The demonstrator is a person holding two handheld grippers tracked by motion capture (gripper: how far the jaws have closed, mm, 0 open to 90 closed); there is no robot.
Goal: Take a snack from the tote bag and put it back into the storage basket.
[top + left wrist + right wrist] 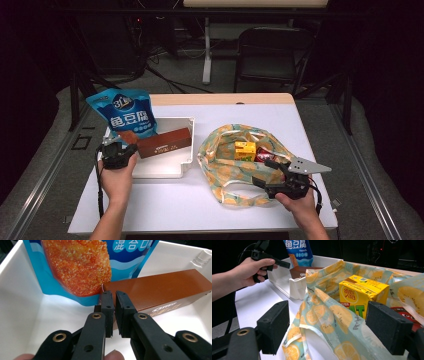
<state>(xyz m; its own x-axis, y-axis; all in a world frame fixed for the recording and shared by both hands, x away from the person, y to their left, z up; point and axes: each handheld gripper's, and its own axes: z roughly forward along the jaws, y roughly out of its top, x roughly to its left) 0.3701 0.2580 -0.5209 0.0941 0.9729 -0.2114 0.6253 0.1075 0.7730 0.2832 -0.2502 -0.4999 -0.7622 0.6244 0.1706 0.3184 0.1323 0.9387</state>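
At the left of the high view the left tool [131, 149], its jaws nearly closed with a slim gap at the end of the long brown cardboard biscuit box [164, 142] lying in the white plastic tray [170, 167], seems to be just starting a pick, so next it needs to close firmly and lift toward the fruit-print cloth bag [227, 172], where the right tool [267, 173] hangs wide open around the rim.

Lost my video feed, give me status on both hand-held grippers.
Left hand-held gripper nearly shut at brown box end in white bin, nothing clamped. Right hand-held gripper open at fruit-print bag. Blue pouch leans alongside.
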